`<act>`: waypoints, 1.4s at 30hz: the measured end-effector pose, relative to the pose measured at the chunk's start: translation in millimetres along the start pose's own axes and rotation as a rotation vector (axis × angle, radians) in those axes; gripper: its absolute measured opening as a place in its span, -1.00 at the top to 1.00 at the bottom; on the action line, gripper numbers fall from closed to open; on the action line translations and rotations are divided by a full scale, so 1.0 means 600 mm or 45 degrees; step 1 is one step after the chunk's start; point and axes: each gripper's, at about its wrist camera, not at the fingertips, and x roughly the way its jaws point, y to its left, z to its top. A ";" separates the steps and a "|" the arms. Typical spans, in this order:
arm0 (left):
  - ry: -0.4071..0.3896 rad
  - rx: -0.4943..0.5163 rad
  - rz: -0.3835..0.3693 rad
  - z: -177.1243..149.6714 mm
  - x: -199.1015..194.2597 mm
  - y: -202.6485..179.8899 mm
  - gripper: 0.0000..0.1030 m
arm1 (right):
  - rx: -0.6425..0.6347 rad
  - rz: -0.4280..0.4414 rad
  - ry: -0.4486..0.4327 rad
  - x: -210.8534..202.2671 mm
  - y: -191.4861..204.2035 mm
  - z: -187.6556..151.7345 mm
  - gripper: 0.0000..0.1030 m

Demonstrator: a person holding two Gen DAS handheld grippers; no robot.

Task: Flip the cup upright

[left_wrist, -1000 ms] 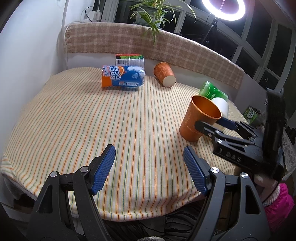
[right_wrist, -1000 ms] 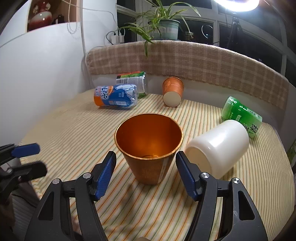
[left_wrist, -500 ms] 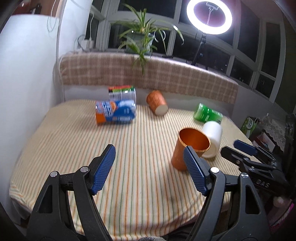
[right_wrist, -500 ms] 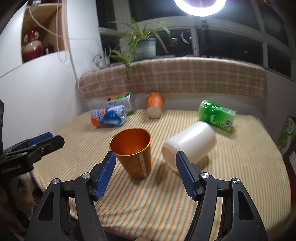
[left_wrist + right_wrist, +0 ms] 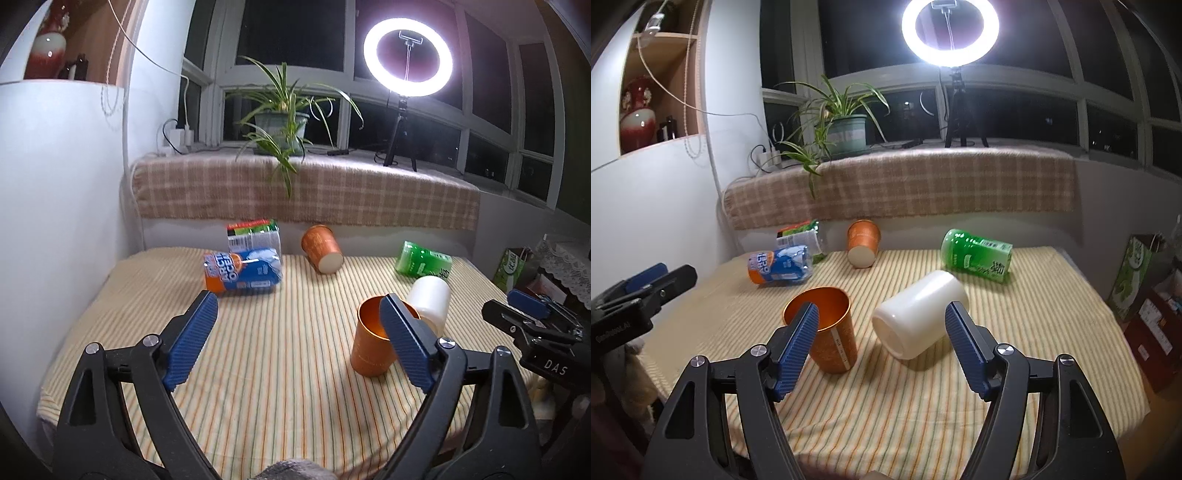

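An orange metal cup (image 5: 371, 347) (image 5: 827, 332) stands upright on the striped tablecloth, mouth up. A white cup (image 5: 919, 314) (image 5: 430, 297) lies on its side just right of it. An orange paper cup (image 5: 322, 248) (image 5: 862, 242) lies on its side at the back. My left gripper (image 5: 299, 332) is open and empty, held back above the table's near edge. My right gripper (image 5: 881, 339) is open and empty, above the near edge, short of the orange and white cups.
A blue-orange can (image 5: 242, 271), a bag (image 5: 255, 236) behind it and a green bottle (image 5: 423, 262) lie on the table (image 5: 288, 369). A checked cushion (image 5: 303, 192), a plant (image 5: 280, 122) and a ring light (image 5: 408, 62) stand behind. Boxes (image 5: 1134, 280) sit off the right edge.
Both grippers have pulled back and risen away from the table. The right gripper, which had its fingers either side of the orange metal cup, now hangs well short of it. The cup stays upright.
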 end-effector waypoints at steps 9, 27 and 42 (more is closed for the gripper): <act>-0.031 -0.006 0.048 0.000 -0.003 0.006 -1.00 | -0.096 -0.094 -0.078 -0.013 0.023 0.004 -0.60; -0.045 -0.007 0.080 0.002 -0.005 0.014 -1.00 | -0.038 -0.137 -0.087 -0.014 0.014 0.004 -0.62; -0.041 -0.006 0.076 0.002 -0.003 0.013 -1.00 | -0.018 -0.128 -0.073 -0.011 0.007 0.003 -0.62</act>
